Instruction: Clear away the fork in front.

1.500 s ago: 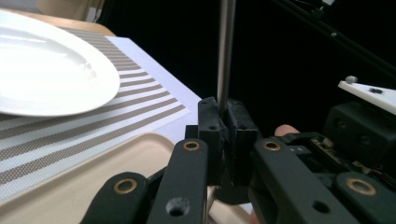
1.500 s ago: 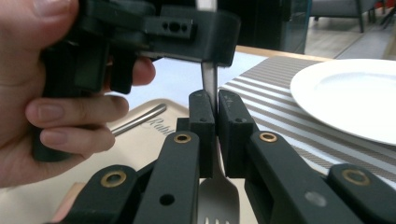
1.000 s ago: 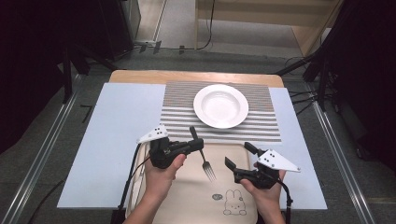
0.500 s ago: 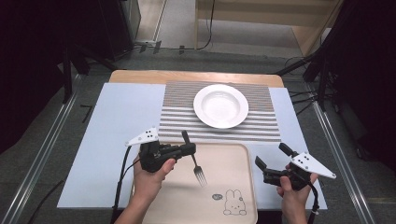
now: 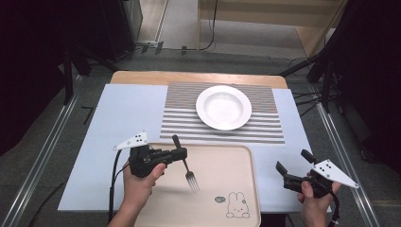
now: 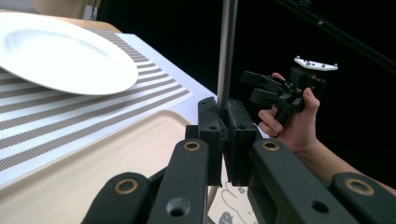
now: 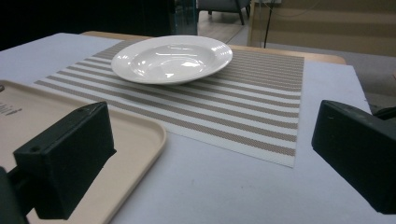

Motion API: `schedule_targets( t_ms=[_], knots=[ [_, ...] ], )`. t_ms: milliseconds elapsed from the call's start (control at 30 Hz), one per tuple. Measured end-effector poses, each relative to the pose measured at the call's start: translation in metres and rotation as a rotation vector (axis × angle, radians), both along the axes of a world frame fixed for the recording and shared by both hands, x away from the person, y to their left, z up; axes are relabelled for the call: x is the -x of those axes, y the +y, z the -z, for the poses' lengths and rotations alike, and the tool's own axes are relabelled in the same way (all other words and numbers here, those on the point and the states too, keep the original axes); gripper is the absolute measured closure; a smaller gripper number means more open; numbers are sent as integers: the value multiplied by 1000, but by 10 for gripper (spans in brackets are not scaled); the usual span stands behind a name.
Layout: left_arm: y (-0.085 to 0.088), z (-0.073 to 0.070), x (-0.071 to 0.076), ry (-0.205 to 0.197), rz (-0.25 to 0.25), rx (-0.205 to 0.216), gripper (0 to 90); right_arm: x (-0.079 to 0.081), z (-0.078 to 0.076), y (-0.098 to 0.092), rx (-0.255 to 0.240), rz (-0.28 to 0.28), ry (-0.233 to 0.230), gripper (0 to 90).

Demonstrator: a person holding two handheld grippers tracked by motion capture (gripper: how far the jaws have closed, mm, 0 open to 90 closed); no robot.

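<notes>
Right now my left gripper is clenched on the handle of the fork, and I hold it above the beige tray, over the tray's left half. The fork hangs tines down toward the tray surface, its handle rising past the jaws; in the left gripper view the metal handle runs straight up from between the two pressed pads. My right gripper sits just off the tray's right edge, over the pale blue mat; its jaws have just been opening and now stand wide apart with nothing between them. Beyond the tray's far edge lies the striped placemat, and the white plate rests on it, well apart from the fork. A small rabbit drawing marks the tray's near right corner.
</notes>
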State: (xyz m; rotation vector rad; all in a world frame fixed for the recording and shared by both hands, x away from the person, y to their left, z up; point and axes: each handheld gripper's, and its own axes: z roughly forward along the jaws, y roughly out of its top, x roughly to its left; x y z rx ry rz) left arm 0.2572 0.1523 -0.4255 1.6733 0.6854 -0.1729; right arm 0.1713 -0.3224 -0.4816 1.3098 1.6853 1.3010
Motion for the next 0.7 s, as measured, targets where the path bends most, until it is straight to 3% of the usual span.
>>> schedule_targets(
  t_ms=[267,700],
  knots=[
    [15,0,5,23,3,-10,867,4,4,-8,21,16,1,0],
    [38,17,11,92,1,-22,867,1,14,-17,-18,40,15,0]
  ],
)
